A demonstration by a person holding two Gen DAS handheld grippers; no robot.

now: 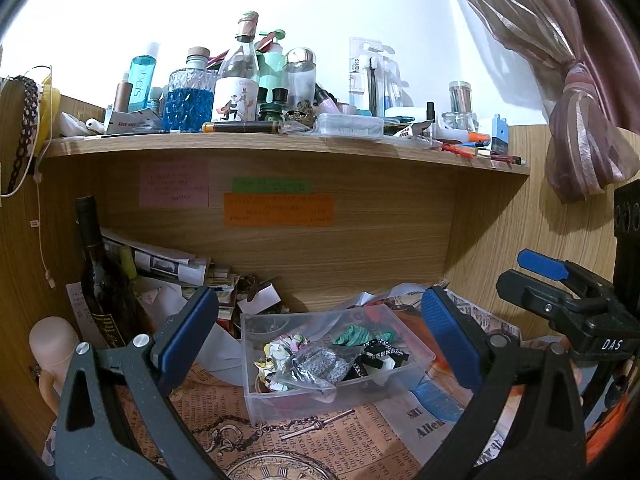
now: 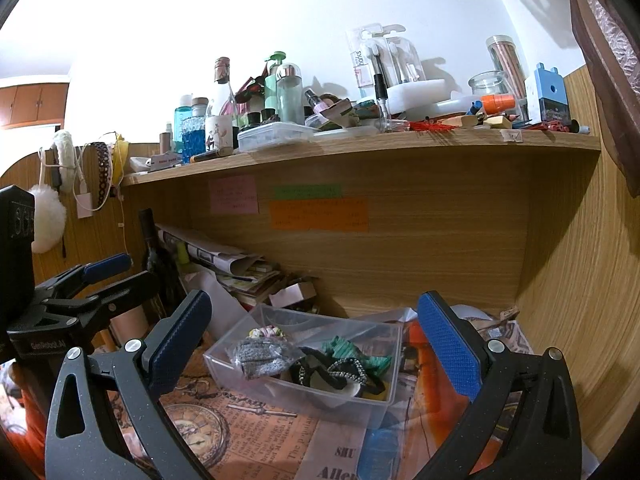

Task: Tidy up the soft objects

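A clear plastic box (image 1: 416, 354) (image 2: 224, 364) sits on the newspaper-print desk mat. It holds soft hair ties: a green scrunchie (image 1: 352, 335) (image 2: 354, 352), a black-and-white one (image 1: 380, 354) (image 2: 344, 372), a floral one (image 1: 280, 354) (image 2: 266, 333) and a glittery grey piece in a clear bag (image 1: 316, 364) (image 2: 260, 356). My left gripper (image 1: 320, 336) is open and empty, just in front of the box. My right gripper (image 2: 316, 340) is open and empty, also facing the box. The right gripper shows at the right of the left wrist view (image 1: 560, 280); the left gripper shows at the left of the right wrist view (image 2: 80, 284).
A wooden shelf (image 1: 280, 146) (image 2: 360, 148) above carries many bottles and jars. A dark wine bottle (image 1: 100, 276) (image 2: 154, 252) and a paper pile (image 1: 180, 268) (image 2: 240, 268) stand at back left. Sticky notes (image 1: 276, 208) are on the back panel. A curtain (image 1: 560, 80) hangs right.
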